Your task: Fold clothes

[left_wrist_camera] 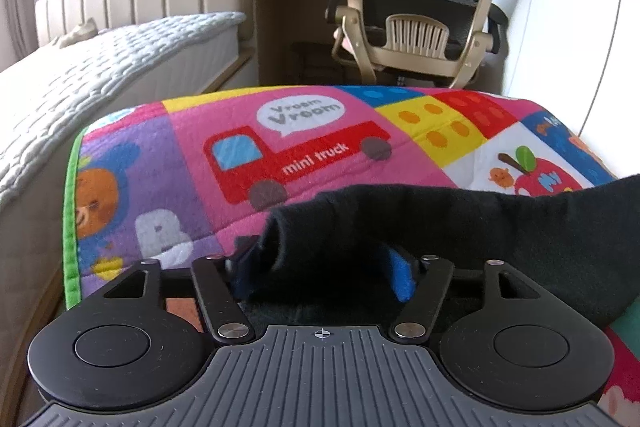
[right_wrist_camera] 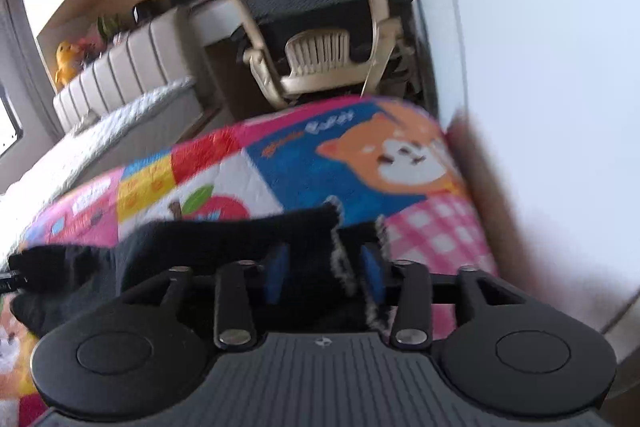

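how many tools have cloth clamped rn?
2. The left tool grips a rolled end of the black garment over the play mat. The right tool grips its frayed edge. Nothing suggests more tools out of view.

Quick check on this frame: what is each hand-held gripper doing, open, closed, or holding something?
Left hand-held gripper: closed on the black garment.
Right hand-held gripper: closed on the same black garment, at its frayed edge.
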`<state>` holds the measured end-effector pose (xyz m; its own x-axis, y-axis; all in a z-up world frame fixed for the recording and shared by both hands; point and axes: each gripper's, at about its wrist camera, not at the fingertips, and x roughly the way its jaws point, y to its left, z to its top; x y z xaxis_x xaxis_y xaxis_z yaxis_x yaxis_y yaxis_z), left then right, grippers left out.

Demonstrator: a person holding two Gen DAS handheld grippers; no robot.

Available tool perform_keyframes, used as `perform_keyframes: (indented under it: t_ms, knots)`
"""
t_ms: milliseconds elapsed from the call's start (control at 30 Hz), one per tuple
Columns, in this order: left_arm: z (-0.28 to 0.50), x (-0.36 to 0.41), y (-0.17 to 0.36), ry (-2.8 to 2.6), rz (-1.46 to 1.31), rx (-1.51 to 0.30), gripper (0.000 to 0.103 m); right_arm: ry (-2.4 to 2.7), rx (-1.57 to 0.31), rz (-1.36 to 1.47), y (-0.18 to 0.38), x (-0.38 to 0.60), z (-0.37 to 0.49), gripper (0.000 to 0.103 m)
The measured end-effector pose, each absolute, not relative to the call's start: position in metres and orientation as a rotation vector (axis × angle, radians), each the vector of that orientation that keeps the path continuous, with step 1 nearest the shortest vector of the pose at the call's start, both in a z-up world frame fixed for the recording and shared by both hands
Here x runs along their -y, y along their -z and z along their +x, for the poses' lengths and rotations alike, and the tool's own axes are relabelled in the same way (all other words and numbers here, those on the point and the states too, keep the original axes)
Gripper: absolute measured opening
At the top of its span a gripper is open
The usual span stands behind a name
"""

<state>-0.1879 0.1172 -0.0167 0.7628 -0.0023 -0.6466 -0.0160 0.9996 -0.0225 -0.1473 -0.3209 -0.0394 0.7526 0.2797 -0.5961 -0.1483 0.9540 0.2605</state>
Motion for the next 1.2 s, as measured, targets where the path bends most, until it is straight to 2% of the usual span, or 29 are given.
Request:
perform_keyframes:
  t_ms: [133,333,567,600,667,700,733,900,967,1033,1067,1100,1200]
  knots:
    - [-0.19,-0.117,0.017,-0.013,-0.03,-0.702,0.071,-0.219,-0.658,0.141,0.041,0.304,-0.146,0.01]
    - [-0.199,-0.133,0.012,-0.045,-0.08,-0.697,0.072,-0.199,-0.507,0.222,0.0,0.326,-0.169,0.01]
    - [-0.211,-0.155,0.023,-0.09,-0.15,-0.716,0.079,-0.091,-0.652,0.196,0.032,0.339,-0.174,0.012]
    - [-0.213,-0.157,0.022,-0.09,-0.162,-0.715,0.079,-0.083,-0.656,0.223,0.034,0.343,-0.176,0.014]
    - [-0.217,-0.157,0.018,-0.078,-0.174,-0.708,0.083,-0.08,-0.648,0.28,0.036,0.35,-0.178,0.026]
    - [-0.219,-0.157,0.016,-0.068,-0.18,-0.705,0.086,-0.08,-0.642,0.305,0.036,0.352,-0.179,0.042]
    - [-0.22,-0.157,0.015,-0.057,-0.188,-0.706,0.093,-0.082,-0.635,0.324,0.036,0.354,-0.179,0.05]
    - [-0.208,-0.149,0.025,-0.056,-0.22,-0.761,0.094,-0.114,-0.651,0.372,0.051,0.345,-0.169,0.057]
    - [-0.204,-0.147,0.029,-0.069,-0.229,-0.763,0.095,-0.112,-0.65,0.359,0.056,0.337,-0.166,0.057]
    - [-0.204,-0.142,0.029,-0.086,-0.214,-0.758,0.092,-0.127,-0.663,0.325,0.054,0.331,-0.166,0.03]
    - [-0.205,-0.139,0.029,-0.08,-0.206,-0.754,0.079,-0.132,-0.668,0.321,0.053,0.329,-0.167,0.03]
    - [-0.207,-0.137,0.028,-0.068,-0.198,-0.753,0.074,-0.13,-0.671,0.326,0.053,0.33,-0.169,0.026]
    - [-0.218,-0.131,0.026,-0.056,-0.144,-0.749,0.066,-0.136,-0.678,0.352,0.052,0.338,-0.178,0.021]
